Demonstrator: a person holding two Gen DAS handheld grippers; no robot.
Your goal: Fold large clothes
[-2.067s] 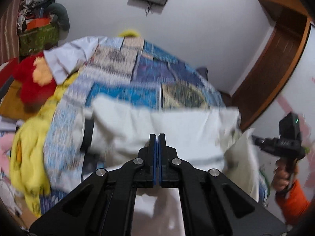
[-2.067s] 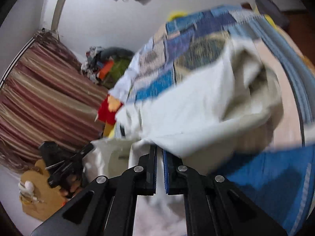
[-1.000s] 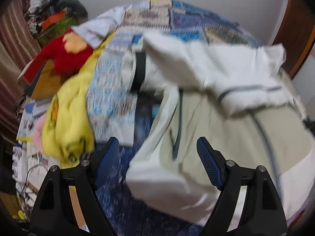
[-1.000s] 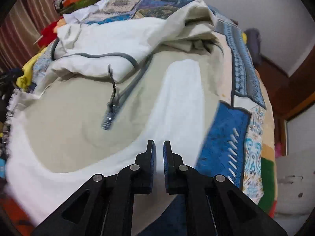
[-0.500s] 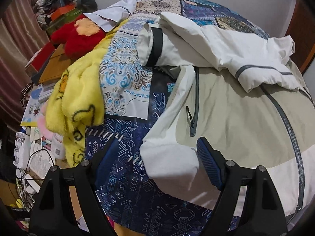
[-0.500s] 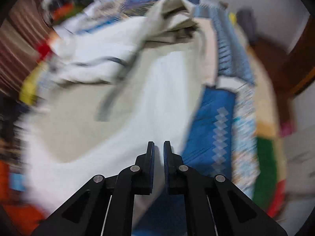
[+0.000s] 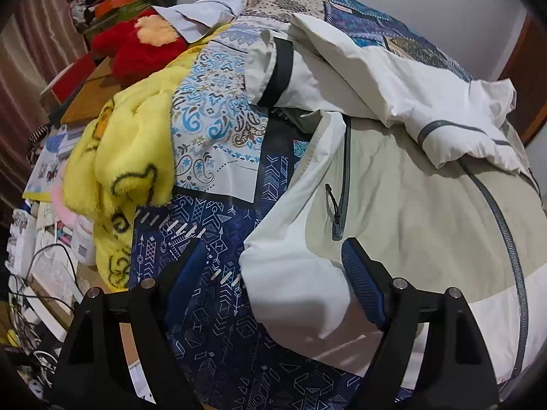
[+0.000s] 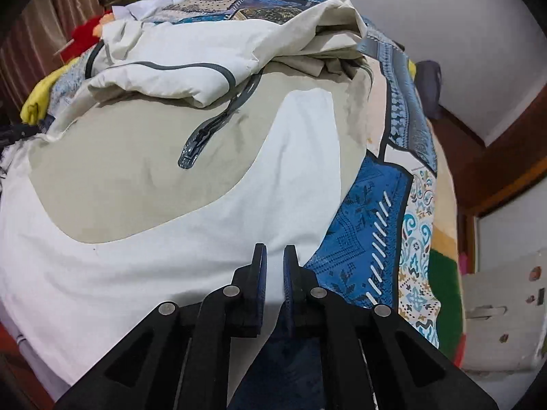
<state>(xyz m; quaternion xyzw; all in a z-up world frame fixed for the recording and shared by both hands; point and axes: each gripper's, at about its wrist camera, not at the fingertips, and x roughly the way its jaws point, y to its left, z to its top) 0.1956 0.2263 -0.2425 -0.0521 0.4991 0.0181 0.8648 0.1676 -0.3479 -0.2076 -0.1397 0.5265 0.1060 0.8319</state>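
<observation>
Both grippers tilt steeply down over the bed (image 7: 218, 311). Left gripper (image 7: 273, 270) fingers are spread wide around the jacket (image 7: 410, 205) corner; right gripper (image 8: 273, 266) fingers are closed, empty. The cream-and-white jacket lies flat, its top folded over.

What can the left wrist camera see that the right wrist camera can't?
Only the left wrist view shows the left gripper, wide open over the jacket's edge, the sleeve's black cuff band, the side pocket zipper and books and cables beside the bed.

Only the right wrist view shows the right gripper, shut with nothing between its pads, the bedspread's green patch and the wooden door frame.

Both show the cream and beige jacket on the patterned bedspread, the yellow blanket and the red plush toy.
</observation>
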